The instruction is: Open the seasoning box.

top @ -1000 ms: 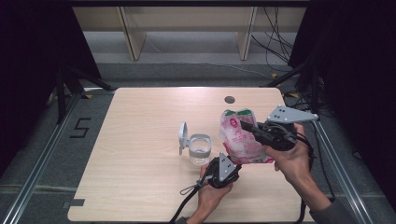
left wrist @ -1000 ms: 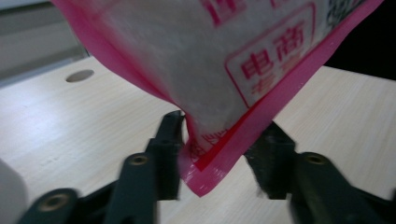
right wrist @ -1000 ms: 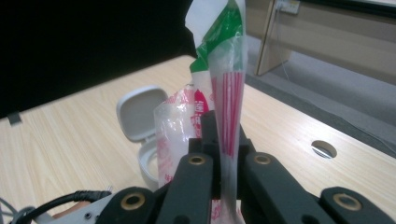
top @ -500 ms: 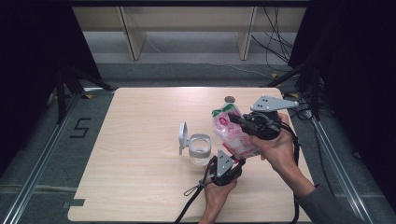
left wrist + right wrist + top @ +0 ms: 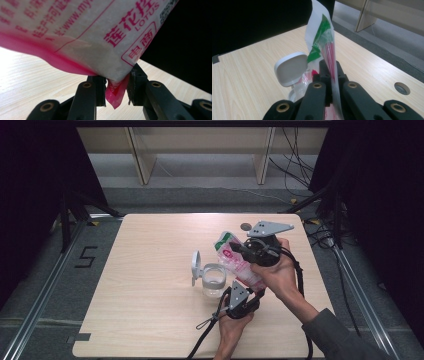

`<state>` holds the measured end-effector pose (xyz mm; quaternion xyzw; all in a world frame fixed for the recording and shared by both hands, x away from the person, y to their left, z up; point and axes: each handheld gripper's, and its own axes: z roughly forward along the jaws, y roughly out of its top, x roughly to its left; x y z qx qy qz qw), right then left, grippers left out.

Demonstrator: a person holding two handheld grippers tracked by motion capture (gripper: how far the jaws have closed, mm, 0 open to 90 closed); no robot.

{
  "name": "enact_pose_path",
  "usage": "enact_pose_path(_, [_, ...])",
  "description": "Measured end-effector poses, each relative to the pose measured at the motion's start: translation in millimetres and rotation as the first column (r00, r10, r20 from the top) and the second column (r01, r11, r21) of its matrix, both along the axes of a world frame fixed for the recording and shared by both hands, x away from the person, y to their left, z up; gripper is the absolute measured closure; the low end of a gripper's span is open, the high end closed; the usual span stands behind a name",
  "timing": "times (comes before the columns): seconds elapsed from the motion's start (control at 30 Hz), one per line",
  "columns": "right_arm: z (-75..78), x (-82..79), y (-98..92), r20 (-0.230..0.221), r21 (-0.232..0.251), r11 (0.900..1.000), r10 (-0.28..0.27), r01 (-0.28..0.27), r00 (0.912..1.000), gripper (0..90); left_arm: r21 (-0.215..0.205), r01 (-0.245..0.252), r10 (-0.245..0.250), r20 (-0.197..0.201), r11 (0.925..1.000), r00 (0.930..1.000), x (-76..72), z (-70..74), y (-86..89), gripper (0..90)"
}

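A pink and white printed bag [image 5: 240,266] hangs tilted above the wooden table [image 5: 150,270], its top leaning left over a clear jar [image 5: 214,280] whose white lid [image 5: 196,268] stands flipped open. My right gripper [image 5: 234,248] is shut on the bag's upper edge; in the right gripper view the film [image 5: 322,32] rises from between its jaws [image 5: 329,72], with the lid [image 5: 290,68] just beyond. My left gripper [image 5: 251,288] comes from below. Its jaws [image 5: 116,87] have just been closing and now pinch the bag's bottom corner [image 5: 113,93].
A round cable hole [image 5: 246,226] lies in the tabletop behind the right hand. Cables trail from both grippers toward the front edge. Beyond the table's far edge stands pale shelving [image 5: 200,150], and dark curtains flank both sides.
My right gripper has carried the bag's top to the left, toward the jar, tilting the bag further. The left gripper has stayed in place at the bag's bottom corner.
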<state>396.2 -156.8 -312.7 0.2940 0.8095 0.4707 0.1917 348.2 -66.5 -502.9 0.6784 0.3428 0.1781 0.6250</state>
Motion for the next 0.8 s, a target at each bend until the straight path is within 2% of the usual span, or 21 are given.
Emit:
enact_pose_path(0.1, [-0.1, 3.6, 2.5, -0.018, -0.013, 1.000, 0.010, -0.010, 0.9998, 90.0, 0.014, 0.005, -0.005, -0.001, 0.9999, 1.0000, 0.1, -0.5, 1.0, 71.4])
enact_pose_path(0.17, [-1.2, 5.7, 4.4, -0.006, -0.033, 0.999, 0.019, -0.019, 0.9998, 90.0, 0.007, 0.004, -0.004, -0.002, 1.0000, 1.0000, 0.2, -1.5, 1.1, 71.4])
enact_pose_path(0.23, [-2.7, 4.5, 7.3, -0.033, -0.023, 1.000, 0.007, -0.008, 0.9994, 90.0, 0.017, 0.009, -0.008, -0.001, 0.9998, 1.0000, 0.0, -1.4, 0.8, 71.5])
enact_pose_path(0.3, [-4.6, 8.0, 8.8, -0.002, -0.030, 0.999, 0.014, -0.014, 0.9999, 90.0, 0.005, 0.018, -0.018, 0.007, 0.9998, 0.9998, -0.3, -1.3, -1.3, 71.8])
enact_pose_path(0.43, [-6.3, 10.1, 10.7, -0.037, -0.038, 0.999, 0.015, -0.016, 0.9992, 90.0, 0.005, 0.029, -0.029, 0.007, 0.9996, 0.9996, -1.3, -0.9, -4.1, 72.0])
enact_pose_path(0.63, [-8.6, 13.1, 13.6, -0.032, -0.044, 0.999, 0.019, -0.021, 0.9993, 90.0, -0.009, 0.043, -0.043, -0.005, 0.9991, 0.9991, 0.5, -1.8, -1.5, 72.0])
enact_pose_path(0.7, [-8.5, 12.2, 16.1, -0.048, -0.055, 0.998, 0.017, -0.019, 0.9987, 90.0, -0.005, 0.036, -0.036, -0.007, 0.9993, 0.9993, 0.2, -1.5, -0.9, 72.1])
enact_pose_path(0.73, [-9.5, 13.0, 18.1, -0.033, -0.058, 0.998, 0.017, -0.019, 0.9993, 90.0, -0.009, 0.040, -0.040, -0.005, 0.9992, 0.9992, 0.4, -1.3, -0.6, 72.1])
enact_pose_path(0.8, [-9.6, 13.5, 21.1, -0.052, -0.064, 0.998, 0.019, -0.022, 0.9985, 90.0, -0.017, 0.041, -0.041, -0.001, 0.9990, 0.9991, 0.3, -1.5, -0.3, 72.1])
